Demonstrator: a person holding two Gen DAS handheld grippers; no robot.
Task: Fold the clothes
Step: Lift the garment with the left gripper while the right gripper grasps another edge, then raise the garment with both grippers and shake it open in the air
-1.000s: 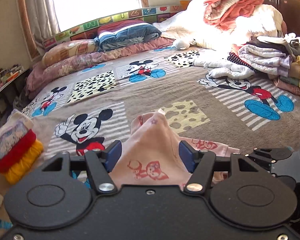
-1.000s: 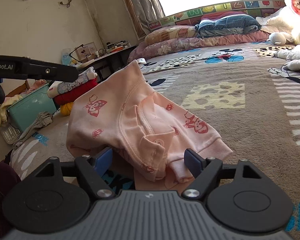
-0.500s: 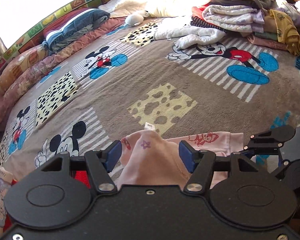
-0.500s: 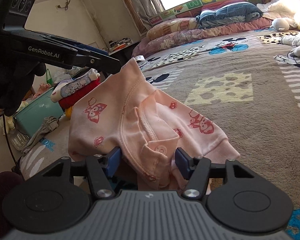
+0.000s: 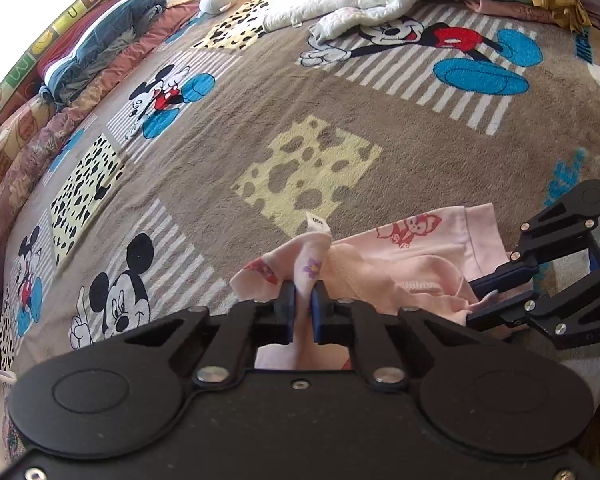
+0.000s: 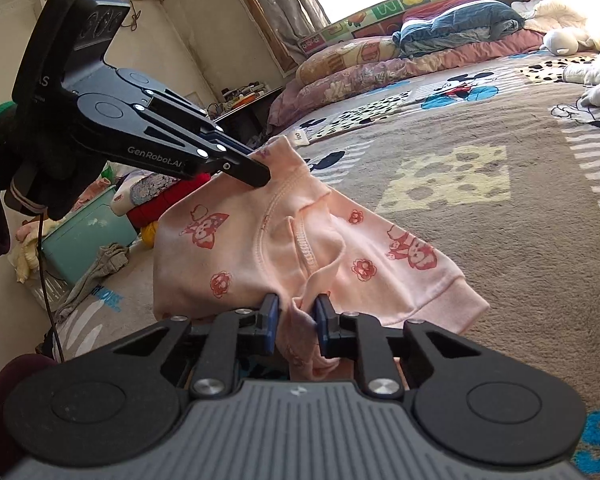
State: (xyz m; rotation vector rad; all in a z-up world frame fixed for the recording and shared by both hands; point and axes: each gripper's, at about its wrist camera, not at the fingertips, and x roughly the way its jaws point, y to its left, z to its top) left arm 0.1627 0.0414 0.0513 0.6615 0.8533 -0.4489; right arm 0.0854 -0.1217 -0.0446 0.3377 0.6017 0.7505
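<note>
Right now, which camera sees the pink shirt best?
The right wrist view: the pink shirt spreads out there, prints showing. The left wrist view shows only bunched cloth behind its own gripper.

Pale pink garment with red cartoon prints, brown blanket with Mickey, cheese-yellow and dalmatian-spot panels
</note>
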